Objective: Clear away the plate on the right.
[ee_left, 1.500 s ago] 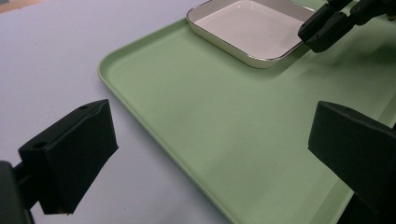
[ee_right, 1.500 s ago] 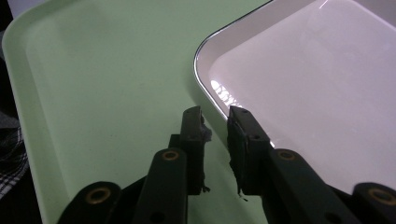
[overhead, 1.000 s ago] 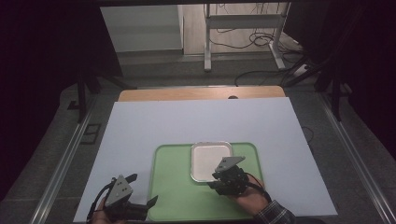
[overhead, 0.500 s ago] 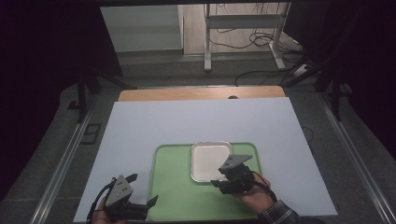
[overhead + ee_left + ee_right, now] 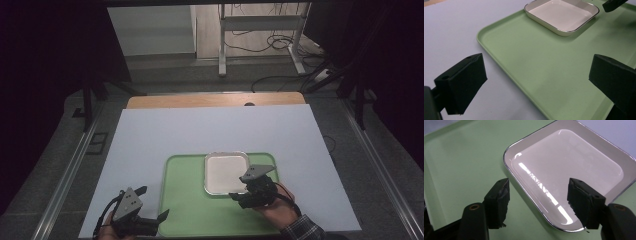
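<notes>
A shallow, square white dish with a thin metallic rim point(image 5: 226, 173) is sitting on the far right part of a pale green plastic tray point(image 5: 190, 210), which is lying on the white table top point(image 5: 210, 130). The right gripper point(image 5: 537, 195) is hovering at the dish's near edge, its jaws having just been opening, now standing apart astride the rim without pressing on it. The left gripper point(image 5: 536, 82) is resting at the tray's near left corner, jaws wide apart, holding nothing.
</notes>
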